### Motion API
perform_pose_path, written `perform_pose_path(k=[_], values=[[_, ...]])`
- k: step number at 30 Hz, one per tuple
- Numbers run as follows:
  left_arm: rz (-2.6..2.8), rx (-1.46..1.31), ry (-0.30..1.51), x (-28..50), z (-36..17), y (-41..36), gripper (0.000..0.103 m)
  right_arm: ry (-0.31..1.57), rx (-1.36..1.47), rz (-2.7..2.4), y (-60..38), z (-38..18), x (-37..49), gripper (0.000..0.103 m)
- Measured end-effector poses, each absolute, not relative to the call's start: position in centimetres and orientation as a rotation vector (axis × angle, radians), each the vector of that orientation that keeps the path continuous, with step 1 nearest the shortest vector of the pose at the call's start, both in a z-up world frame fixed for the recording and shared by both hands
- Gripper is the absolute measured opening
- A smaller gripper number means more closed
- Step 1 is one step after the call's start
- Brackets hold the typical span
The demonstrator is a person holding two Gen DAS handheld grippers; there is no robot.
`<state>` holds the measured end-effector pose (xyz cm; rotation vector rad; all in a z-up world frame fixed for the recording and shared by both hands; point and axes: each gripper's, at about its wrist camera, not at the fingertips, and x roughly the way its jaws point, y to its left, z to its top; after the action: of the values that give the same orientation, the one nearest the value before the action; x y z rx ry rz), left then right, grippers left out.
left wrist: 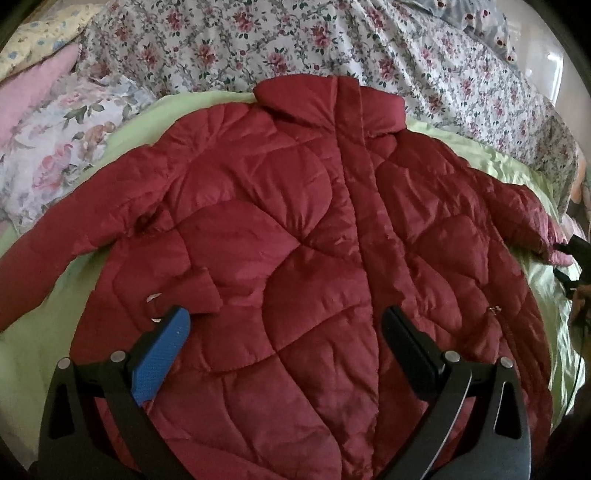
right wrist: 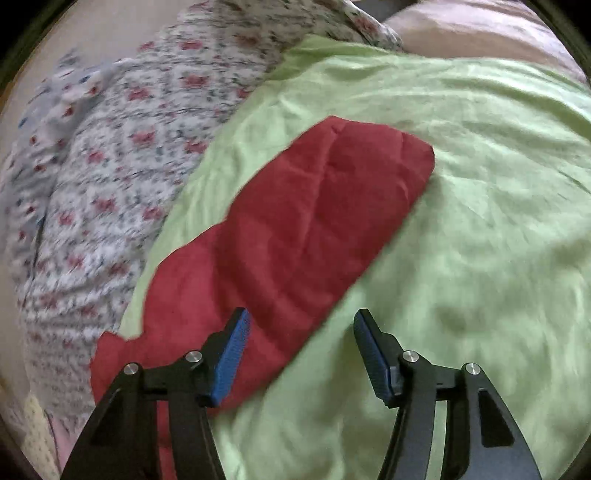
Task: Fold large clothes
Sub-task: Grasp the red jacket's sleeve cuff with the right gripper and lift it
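A dark red quilted jacket [left wrist: 295, 240] lies spread flat, front up, on a light green sheet [left wrist: 44, 332], collar at the far side and both sleeves stretched outward. My left gripper [left wrist: 286, 317] is open and empty, hovering over the jacket's lower front. In the right wrist view one red sleeve [right wrist: 295, 229] lies diagonally on the green sheet [right wrist: 461, 221]. My right gripper [right wrist: 301, 325] is open and empty, just above the sleeve's lower edge; that view is motion-blurred. The right gripper's dark tips show at the left wrist view's right edge [left wrist: 569, 258].
A floral bedcover [left wrist: 295, 40] lies beyond the jacket, also in the right wrist view [right wrist: 110, 147]. Floral and pink pillows [left wrist: 66, 133] are piled at the far left. A pale pink cover [right wrist: 480, 33] lies beyond the green sheet.
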<state>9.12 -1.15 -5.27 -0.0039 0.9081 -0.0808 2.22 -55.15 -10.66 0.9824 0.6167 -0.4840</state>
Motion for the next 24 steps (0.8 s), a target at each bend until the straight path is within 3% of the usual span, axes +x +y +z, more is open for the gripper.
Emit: perform_pose_path(k=[4, 6, 7, 8, 11, 24], values=[[-0.082, -0.001, 0.924, 9.7, -5.7, -1.1, 0.103, 0.548, 0.952, -0.452, -56.0, -10.5, 3.3, 0.055], [-0.086, -0.005, 0.937, 10.2, -5.9, -1.1, 0.103, 0.542, 0.938, -0.412, -56.2, -10.4, 4.2, 0.034], [-0.090, -0.008, 0.941, 10.3, -6.0, -1.1, 0.103, 0.543, 0.933, -0.395, -56.3, -10.5, 4.4, 0.017], [-0.093, -0.009, 0.940, 10.4, -6.0, -1.1, 0.103, 0.542, 0.926, -0.383, -56.3, -10.3, 4.7, 0.014], [-0.110, -0.011, 0.937, 10.5, -5.9, -1.1, 0.103, 0.499, 0.869, -0.337, -55.3, -9.0, 4.7, 0.010], [-0.211, -0.095, 1.000, 11.1, -5.5, 0.2, 0.103, 0.455, 0.488, -0.033, -41.5, 1.7, 6.3, 0.009]])
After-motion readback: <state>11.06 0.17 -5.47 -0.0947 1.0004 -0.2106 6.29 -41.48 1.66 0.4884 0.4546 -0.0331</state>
